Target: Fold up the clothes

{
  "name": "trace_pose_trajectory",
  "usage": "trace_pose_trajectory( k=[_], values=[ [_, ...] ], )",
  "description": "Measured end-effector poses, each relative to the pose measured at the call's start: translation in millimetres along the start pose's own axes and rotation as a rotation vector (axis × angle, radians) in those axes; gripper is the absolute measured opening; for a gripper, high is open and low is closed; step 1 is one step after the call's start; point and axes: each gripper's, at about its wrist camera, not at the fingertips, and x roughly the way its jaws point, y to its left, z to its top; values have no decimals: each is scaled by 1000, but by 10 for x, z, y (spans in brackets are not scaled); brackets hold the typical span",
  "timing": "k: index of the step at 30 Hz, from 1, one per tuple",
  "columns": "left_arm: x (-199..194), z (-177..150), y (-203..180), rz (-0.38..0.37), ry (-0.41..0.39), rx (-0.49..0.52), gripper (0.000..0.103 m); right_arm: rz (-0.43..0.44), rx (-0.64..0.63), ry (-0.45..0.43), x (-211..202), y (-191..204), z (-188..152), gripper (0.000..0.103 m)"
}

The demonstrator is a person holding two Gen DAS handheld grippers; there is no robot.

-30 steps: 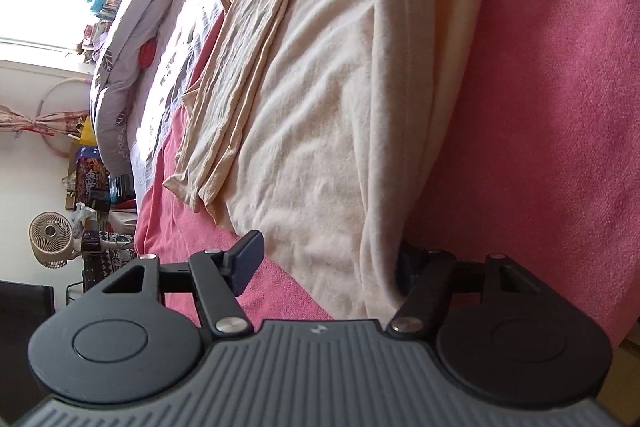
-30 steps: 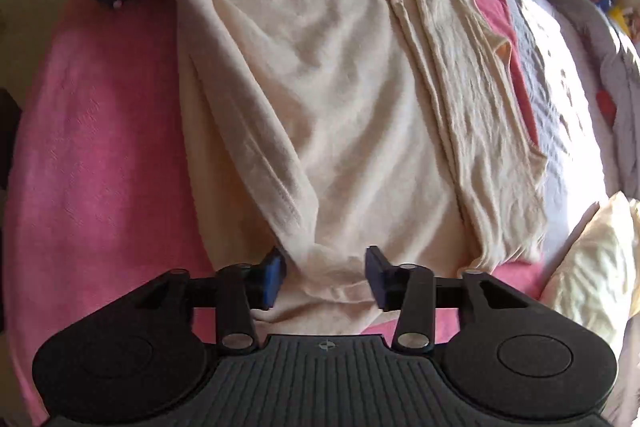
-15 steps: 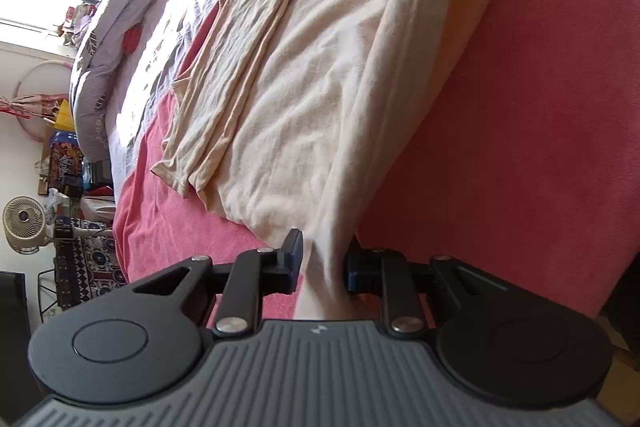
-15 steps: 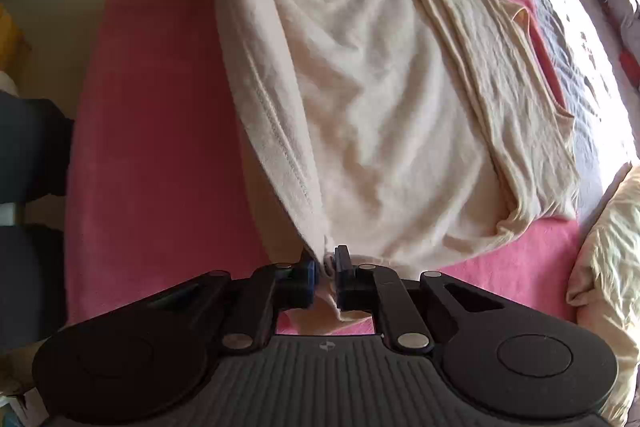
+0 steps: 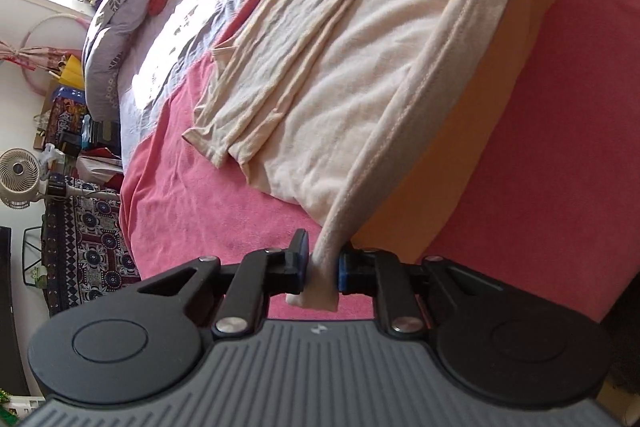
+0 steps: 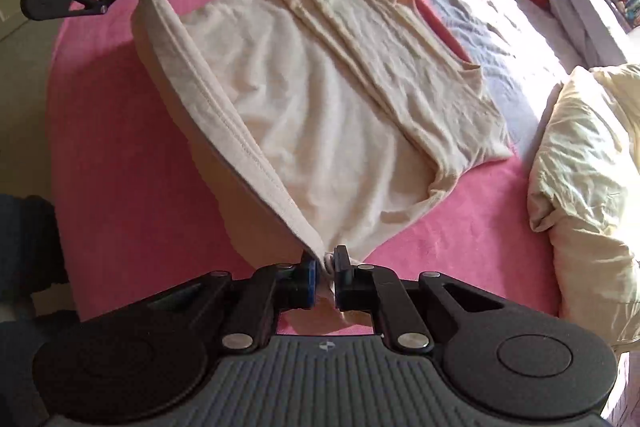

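Bed: a pink blanket [image 6: 120, 163] covers the near part; a grey quilt [image 6: 472, 7] lies along the far right, in sun.
Pillow: a cream pillow [image 6: 588, 187] sits at the right edge, just beside the garment's far corner.
Garment: a beige knit top [image 6: 320, 99] lies mostly flat on the pink blanket, its far side already doubled over in long pleats; the near hem [image 6: 224, 123] is lifted off the bed and stretched in a line between the two grippers.
Left gripper [image 5: 322, 267]: jaws closed tight on one hem corner, a tuft of cloth poking out behind them.
Right gripper [image 6: 326, 275]: jaws nearly together, pinching the other hem corner.
Risk, slip: the right pinch looks thin, so a hard pull could free the corner.
Risk, skew: uneven carrying of the two corners would likely land the fold crooked.
Risk, drag: lifting too far could pull the flat part and undo the pleated fold.
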Motion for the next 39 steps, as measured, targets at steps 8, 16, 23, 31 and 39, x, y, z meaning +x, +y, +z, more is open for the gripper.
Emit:
trace_pose_trajectory(
  k=[8, 16, 23, 31, 39],
  values=[
    [614, 468, 678, 108, -52, -86, 13, -158, 17, -98, 500, -787, 669, 10],
    [1862, 942, 1412, 69, 95, -343, 28, -274, 154, -98, 1636, -1426, 1289, 40],
    [2081, 581, 2264, -159, 119, -857, 59, -255, 511, -121, 1597, -1732, 889, 65],
    [1649, 127, 2178, -182, 130, -893, 63, 58, 806, -81, 1082, -1563, -232, 62],
    [1338, 142, 932, -354, 221, -713, 70, 172, 760, -40, 1221, -1016, -213, 41]
  ],
)
